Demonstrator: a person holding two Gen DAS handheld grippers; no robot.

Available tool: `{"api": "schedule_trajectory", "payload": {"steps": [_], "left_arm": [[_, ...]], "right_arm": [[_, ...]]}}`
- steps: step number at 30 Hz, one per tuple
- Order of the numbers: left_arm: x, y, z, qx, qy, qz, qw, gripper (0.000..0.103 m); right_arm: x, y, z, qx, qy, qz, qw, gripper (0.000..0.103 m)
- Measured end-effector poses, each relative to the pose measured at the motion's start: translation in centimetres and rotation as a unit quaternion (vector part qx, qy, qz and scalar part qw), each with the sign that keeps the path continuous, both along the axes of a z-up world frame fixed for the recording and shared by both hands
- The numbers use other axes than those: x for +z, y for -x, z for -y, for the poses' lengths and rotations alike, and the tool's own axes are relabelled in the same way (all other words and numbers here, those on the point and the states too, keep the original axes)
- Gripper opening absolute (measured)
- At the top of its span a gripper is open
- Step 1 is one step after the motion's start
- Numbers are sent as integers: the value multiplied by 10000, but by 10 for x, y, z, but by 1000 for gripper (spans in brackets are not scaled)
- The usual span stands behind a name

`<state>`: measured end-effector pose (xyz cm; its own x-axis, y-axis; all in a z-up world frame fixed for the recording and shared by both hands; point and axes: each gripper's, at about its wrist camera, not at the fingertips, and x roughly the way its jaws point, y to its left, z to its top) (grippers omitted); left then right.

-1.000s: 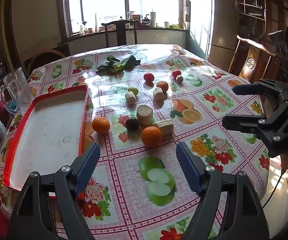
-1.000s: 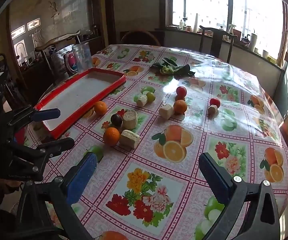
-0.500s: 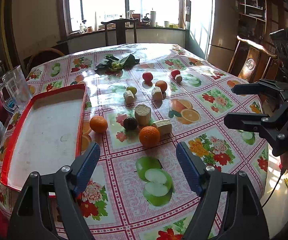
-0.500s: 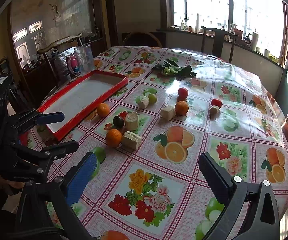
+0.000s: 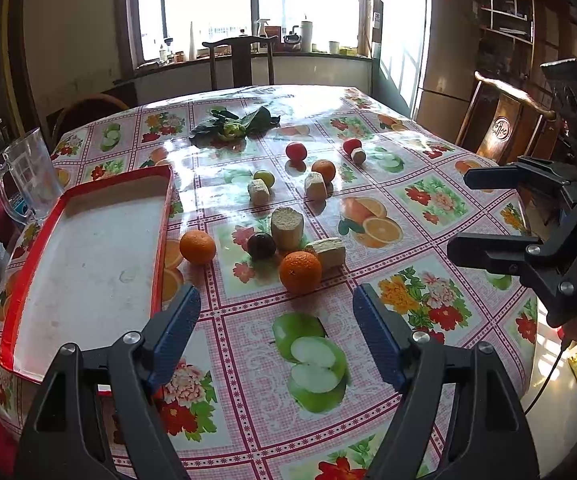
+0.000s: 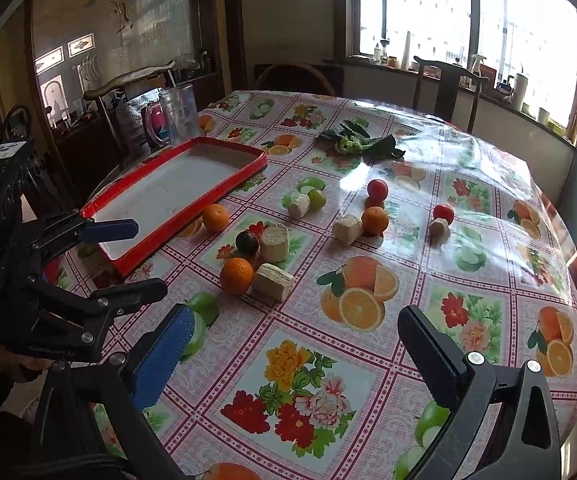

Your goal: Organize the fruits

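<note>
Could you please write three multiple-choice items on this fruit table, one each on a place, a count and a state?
1. Where does the dark plum lie?
A. in the tray
B. on the tablecloth by a pale cut chunk
C. on the leafy greens

2. How many real oranges are on the table?
A. one
B. three
C. five

3. What is in the red-rimmed tray?
A. nothing
B. two oranges
C. a plum

Key:
1 B, it rests beside the pale chunk.
2 B, one near the tray, one nearest the left gripper, one farther back.
3 A, its white floor is bare.
</note>
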<state>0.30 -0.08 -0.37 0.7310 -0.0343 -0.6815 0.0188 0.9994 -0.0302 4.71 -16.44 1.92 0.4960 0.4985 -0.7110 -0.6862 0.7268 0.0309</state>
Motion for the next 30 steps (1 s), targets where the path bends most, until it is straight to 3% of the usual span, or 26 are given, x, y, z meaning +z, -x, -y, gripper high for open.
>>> {"api": "schedule_trajectory", "payload": {"steps": [10, 19, 22, 24, 28, 30], "left_arm": [[-14, -11, -3, -42, 129, -350, 9993, 79], [-37, -42, -1, -125, 196, -637, 9977, 79], [-44, -53, 1, -139, 205, -639, 9977, 78], [-48, -60, 1, -173, 209, -717, 9971, 70], [-56, -71, 1, -228, 275, -815, 9960, 65], [-59, -74, 1, -283, 332, -857, 9954, 56]], "right_arm": [[-9, -8, 1, 8, -32, -78, 10000, 102], [-36, -31, -11, 186, 40, -336, 9993, 83], [-44, -39, -14, 221, 7, -460, 9987, 82], [-47, -43, -17, 242, -23, -535, 9983, 80], [-51, -49, -22, 294, -68, -642, 9975, 77], [-53, -51, -25, 316, -83, -679, 9972, 77]]}}
